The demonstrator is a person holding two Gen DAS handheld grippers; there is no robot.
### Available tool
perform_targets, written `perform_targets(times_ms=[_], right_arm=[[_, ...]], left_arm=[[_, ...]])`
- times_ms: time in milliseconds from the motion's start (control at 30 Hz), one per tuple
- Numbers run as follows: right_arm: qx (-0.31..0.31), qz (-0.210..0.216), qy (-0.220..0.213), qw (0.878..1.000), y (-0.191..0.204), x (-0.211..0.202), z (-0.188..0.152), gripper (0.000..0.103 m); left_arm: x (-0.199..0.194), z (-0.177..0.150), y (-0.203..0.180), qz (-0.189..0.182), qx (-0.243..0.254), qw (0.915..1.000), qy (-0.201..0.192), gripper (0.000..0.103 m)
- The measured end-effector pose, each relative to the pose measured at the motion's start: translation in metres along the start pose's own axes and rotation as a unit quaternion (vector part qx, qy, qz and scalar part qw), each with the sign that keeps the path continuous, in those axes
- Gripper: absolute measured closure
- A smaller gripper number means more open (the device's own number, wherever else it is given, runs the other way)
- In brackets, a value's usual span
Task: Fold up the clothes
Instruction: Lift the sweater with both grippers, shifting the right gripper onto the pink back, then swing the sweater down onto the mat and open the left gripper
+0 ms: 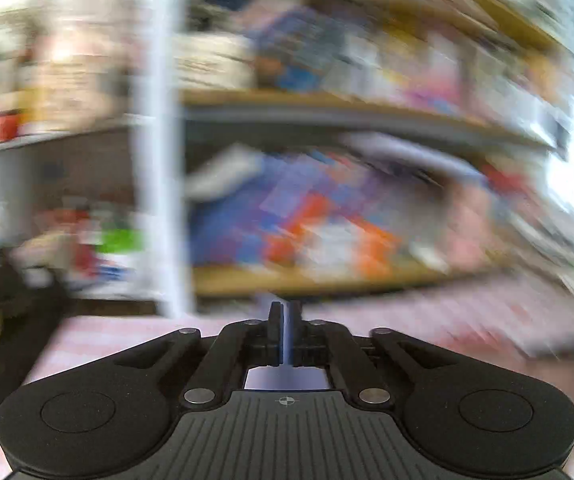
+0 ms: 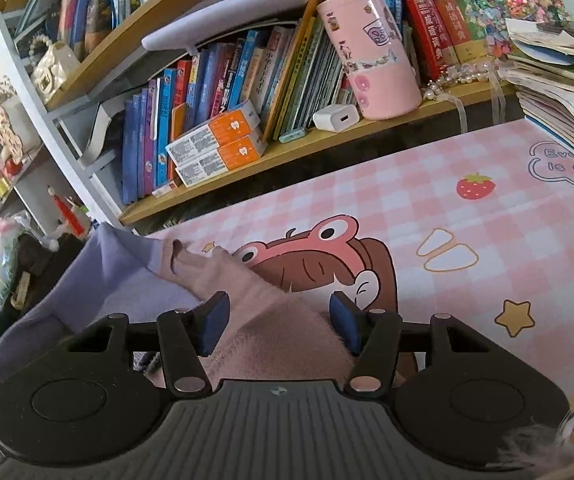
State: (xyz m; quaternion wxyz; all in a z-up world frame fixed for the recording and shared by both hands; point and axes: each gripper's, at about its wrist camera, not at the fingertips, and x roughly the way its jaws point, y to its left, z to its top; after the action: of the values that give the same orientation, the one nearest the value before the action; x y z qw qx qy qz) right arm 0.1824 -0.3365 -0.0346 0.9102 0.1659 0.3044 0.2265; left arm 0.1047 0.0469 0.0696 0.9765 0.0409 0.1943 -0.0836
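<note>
In the right wrist view a fuzzy pink garment point(image 2: 271, 320) lies on the pink checked table cover point(image 2: 467, 240), partly over a lavender garment point(image 2: 99, 292) that drapes off the table's left edge. My right gripper point(image 2: 281, 326) is open, its blue-padded fingers standing either side of the pink garment's folded ridge. The left wrist view is heavily motion-blurred. My left gripper point(image 1: 285, 332) is shut with its fingers together above the pink cover point(image 1: 447, 320); a thin bluish sliver shows between the fingers, and I cannot tell if it is cloth.
A wooden bookshelf point(image 2: 287, 148) runs along the table's far edge with books, orange boxes point(image 2: 215, 148), a white charger point(image 2: 337, 117) and a pink cup point(image 2: 371, 52). A stack of papers point(image 2: 559, 76) sits at the right. A white shelf post point(image 1: 159, 140) stands at left.
</note>
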Motion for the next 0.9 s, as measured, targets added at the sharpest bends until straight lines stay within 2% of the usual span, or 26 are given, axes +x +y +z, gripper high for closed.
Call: perform_targets(times_ms=[67, 133, 200, 267, 333, 400, 533, 667, 700, 733, 767, 833, 900], right_arm=[[0.001, -0.002, 0.002, 1.000, -0.001, 0.001, -0.001, 0.049], [0.004, -0.002, 0.003, 1.000, -0.003, 0.001, -0.001, 0.049], [0.005, -0.003, 0.004, 1.000, -0.003, 0.002, -0.001, 0.049], [0.002, -0.005, 0.005, 1.000, -0.003, 0.002, -0.001, 0.049], [-0.001, -0.005, 0.006, 1.000, -0.002, 0.001, -0.001, 0.049], [-0.001, -0.005, 0.006, 1.000, -0.002, 0.002, -0.001, 0.049], [-0.012, -0.010, 0.008, 1.000, 0.001, 0.003, -0.001, 0.049], [-0.020, -0.014, 0.009, 1.000, 0.003, 0.003, -0.002, 0.049], [-0.019, -0.014, 0.009, 1.000, 0.002, 0.003, -0.002, 0.049], [-0.019, -0.014, 0.009, 1.000, 0.002, 0.003, -0.002, 0.049], [-0.020, -0.015, 0.009, 1.000, 0.002, 0.003, -0.002, 0.049], [-0.024, -0.016, 0.009, 1.000, 0.002, 0.003, -0.002, 0.049], [-0.024, -0.016, 0.010, 1.000, 0.001, 0.003, -0.002, 0.049]], left_arm=[[0.016, -0.014, -0.046, -0.035, 0.065, 0.9968, 0.028, 0.092], [0.033, -0.026, -0.092, -0.078, 0.110, 0.9895, 0.052, 0.092], [0.047, -0.036, -0.130, -0.114, 0.146, 0.9805, 0.065, 0.085], [0.056, -0.048, -0.163, -0.117, 0.199, 0.9707, 0.067, 0.074], [0.062, -0.057, -0.187, -0.105, 0.252, 0.9599, 0.063, 0.073], [0.064, -0.064, -0.196, -0.082, 0.281, 0.9543, 0.060, 0.074], [0.068, -0.052, -0.186, -0.073, 0.236, 0.9667, 0.066, 0.076], [0.082, -0.042, -0.177, -0.057, 0.223, 0.9702, 0.076, 0.077], [0.087, -0.042, -0.173, -0.056, 0.216, 0.9712, 0.082, 0.080], [0.088, -0.043, -0.169, -0.054, 0.209, 0.9729, 0.083, 0.087], [0.087, -0.041, -0.163, -0.054, 0.196, 0.9759, 0.080, 0.098], [0.074, -0.026, -0.140, -0.061, 0.140, 0.9868, 0.053, 0.098], [0.051, -0.005, -0.105, -0.048, 0.080, 0.9956, 0.009, 0.099]])
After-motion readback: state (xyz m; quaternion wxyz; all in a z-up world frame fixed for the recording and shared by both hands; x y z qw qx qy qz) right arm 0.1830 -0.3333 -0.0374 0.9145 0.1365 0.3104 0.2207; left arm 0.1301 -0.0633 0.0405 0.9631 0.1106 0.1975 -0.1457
